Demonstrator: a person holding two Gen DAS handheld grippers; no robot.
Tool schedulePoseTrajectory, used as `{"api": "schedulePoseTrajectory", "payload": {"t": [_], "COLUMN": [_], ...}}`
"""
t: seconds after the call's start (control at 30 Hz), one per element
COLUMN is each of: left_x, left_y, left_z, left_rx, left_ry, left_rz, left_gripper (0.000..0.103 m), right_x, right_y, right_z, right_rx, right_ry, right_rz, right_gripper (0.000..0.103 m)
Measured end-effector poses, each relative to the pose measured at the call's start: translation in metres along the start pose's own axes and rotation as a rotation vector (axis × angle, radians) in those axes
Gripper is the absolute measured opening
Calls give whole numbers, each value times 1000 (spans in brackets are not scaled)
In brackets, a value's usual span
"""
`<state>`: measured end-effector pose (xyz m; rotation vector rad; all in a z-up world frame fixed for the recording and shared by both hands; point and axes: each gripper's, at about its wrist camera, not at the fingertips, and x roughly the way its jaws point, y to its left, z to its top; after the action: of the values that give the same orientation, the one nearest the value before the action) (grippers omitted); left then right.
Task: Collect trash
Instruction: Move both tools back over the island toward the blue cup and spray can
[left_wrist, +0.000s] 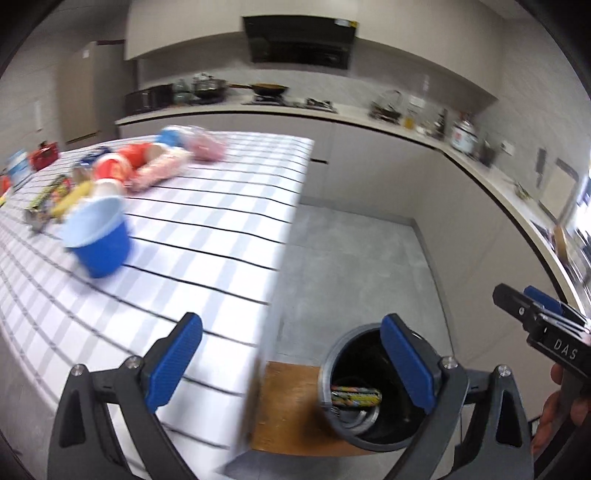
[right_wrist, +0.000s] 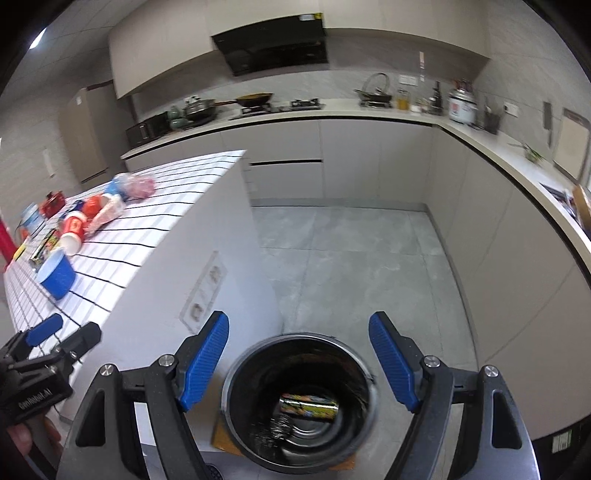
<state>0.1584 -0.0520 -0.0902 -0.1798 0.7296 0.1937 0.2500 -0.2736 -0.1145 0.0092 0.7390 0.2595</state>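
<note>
Blue-padded jaws gape on both grippers, nothing in either!

The right gripper (right_wrist: 298, 363) hangs over the dark trash bin (right_wrist: 364, 373), which stands on the floor beside the checked table (left_wrist: 207, 206), a colourful wrapper (right_wrist: 308, 406) lying inside. The left gripper (left_wrist: 291, 362) straddles the table's edge, and on the table lie a blue cup (left_wrist: 98, 240) and red cups (left_wrist: 110, 170), blurred.

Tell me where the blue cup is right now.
The blue cup lies tipped on the striped table, on the left of both wrist views, nearest the cameras among the trash, beside the red-and-white cup.
</note>
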Motion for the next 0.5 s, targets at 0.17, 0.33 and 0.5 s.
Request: {"api": "schedulePoseTrajectory", "payload": {"t": [0.17,0.33,0.5], "left_x": [-9,-19,-25], "left_y": [56,119,184], "left_z": [6,6,5], "left_rx": [-54,-108,-138], "left_ry": [-16,-26,-25], "left_rz": [62,123,177], "left_gripper": [98,98,98], "right_x": [4,10,20], "right_y": [55,117,181], "right_z": [9,13,14], "right_rx": [-45,-93,-132], "right_ry": [-8,-1,13], "right_rz": [50,95,139], "right_gripper": [80,80,80]}}
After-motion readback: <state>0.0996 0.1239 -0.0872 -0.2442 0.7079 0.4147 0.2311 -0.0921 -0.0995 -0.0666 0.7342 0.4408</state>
